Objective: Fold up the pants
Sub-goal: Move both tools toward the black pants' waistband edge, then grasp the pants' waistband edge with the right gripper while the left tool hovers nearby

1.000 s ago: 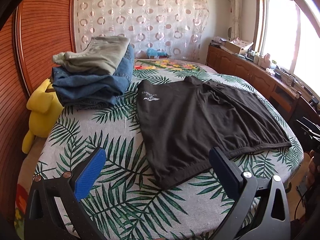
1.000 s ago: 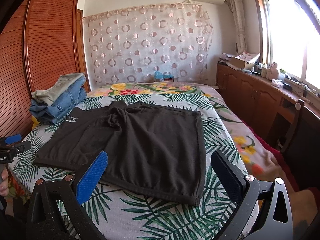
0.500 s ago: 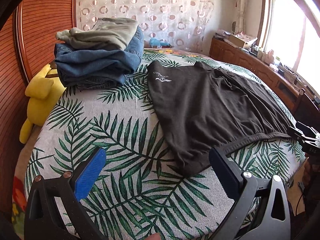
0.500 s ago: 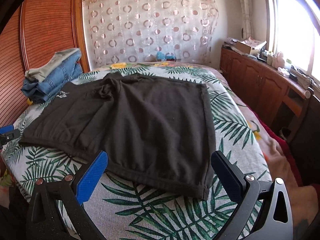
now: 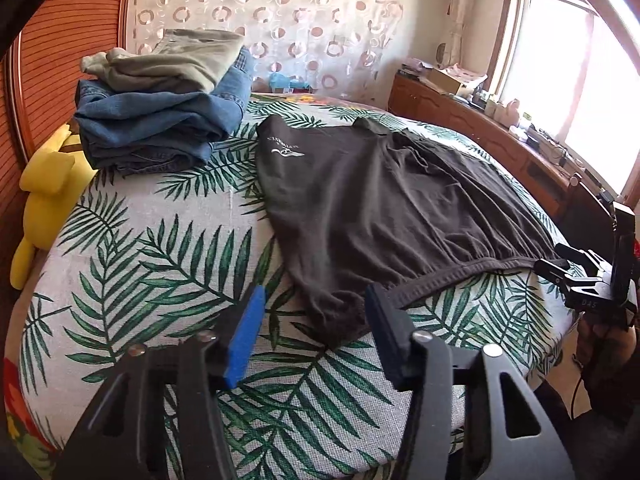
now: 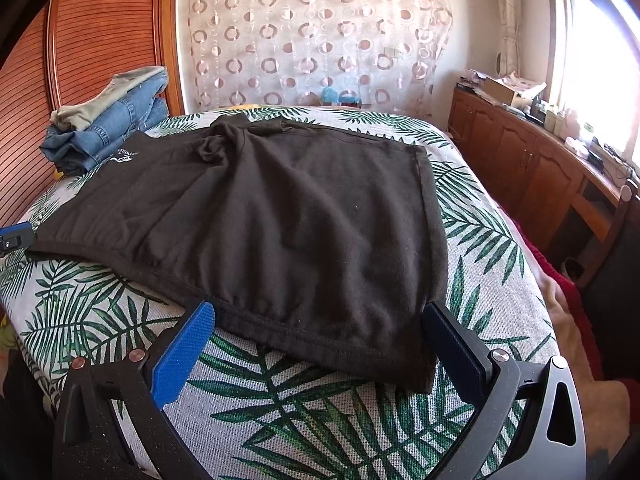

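Lying flat on leaf-print bed [image 5: 160, 248], dark pants [image 6: 288, 220] with unreadable white logo [image 5: 285, 149], left gripper [image 5: 314, 332] and right gripper [image 6: 318, 338] both apart.

You were working in a home bedroom: a bed [image 6: 480, 248] with a palm-leaf cover filled the room, a wooden slatted wardrobe [image 6: 80, 52] stood at your left, a circle-patterned curtain [image 6: 312, 40] hung behind, and a low wooden cabinet [image 6: 532, 168] under the sunny window [image 5: 560, 60] held household clutter.
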Action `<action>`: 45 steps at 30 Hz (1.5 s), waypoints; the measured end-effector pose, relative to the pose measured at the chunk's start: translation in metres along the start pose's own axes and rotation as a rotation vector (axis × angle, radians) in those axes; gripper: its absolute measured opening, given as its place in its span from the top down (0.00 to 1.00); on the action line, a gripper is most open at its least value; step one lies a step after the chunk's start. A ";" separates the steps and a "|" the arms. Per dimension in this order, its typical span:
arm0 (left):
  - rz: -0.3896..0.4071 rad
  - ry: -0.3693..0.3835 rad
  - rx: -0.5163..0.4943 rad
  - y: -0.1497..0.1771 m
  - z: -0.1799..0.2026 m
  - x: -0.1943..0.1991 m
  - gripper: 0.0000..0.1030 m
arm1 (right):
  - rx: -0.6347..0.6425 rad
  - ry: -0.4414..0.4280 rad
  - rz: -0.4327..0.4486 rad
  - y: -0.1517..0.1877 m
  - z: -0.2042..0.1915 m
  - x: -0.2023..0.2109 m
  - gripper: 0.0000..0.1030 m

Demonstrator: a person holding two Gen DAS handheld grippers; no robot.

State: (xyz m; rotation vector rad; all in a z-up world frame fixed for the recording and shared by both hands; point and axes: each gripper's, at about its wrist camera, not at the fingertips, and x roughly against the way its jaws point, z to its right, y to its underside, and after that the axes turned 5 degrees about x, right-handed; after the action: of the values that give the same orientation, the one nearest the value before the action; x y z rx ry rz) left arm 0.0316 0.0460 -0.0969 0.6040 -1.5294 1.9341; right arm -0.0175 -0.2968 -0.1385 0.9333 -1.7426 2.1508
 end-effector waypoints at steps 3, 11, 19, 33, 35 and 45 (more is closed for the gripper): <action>-0.017 0.004 0.000 0.002 0.001 -0.003 0.61 | 0.005 -0.005 0.002 -0.003 0.004 0.000 0.00; -0.027 -0.025 -0.013 0.002 0.004 -0.008 0.63 | 0.009 -0.009 0.018 0.000 0.000 -0.013 0.00; -0.026 0.011 0.016 -0.009 0.008 -0.009 0.97 | 0.034 -0.021 0.016 -0.011 -0.003 -0.031 0.01; 0.057 0.174 -0.136 -0.066 0.082 0.005 0.98 | 0.001 -0.060 0.050 -0.011 0.011 -0.014 0.52; 0.072 0.203 -0.171 -0.077 0.098 0.005 0.98 | -0.002 -0.055 0.056 -0.011 0.011 -0.012 0.53; 0.047 0.283 -0.223 -0.100 0.134 -0.014 0.98 | 0.016 -0.044 0.072 -0.011 0.007 -0.007 0.53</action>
State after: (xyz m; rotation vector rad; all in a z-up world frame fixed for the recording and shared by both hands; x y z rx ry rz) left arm 0.1096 -0.0707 -0.0047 0.1908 -1.5570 1.7632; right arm -0.0043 -0.2990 -0.1330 0.9430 -1.8085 2.2077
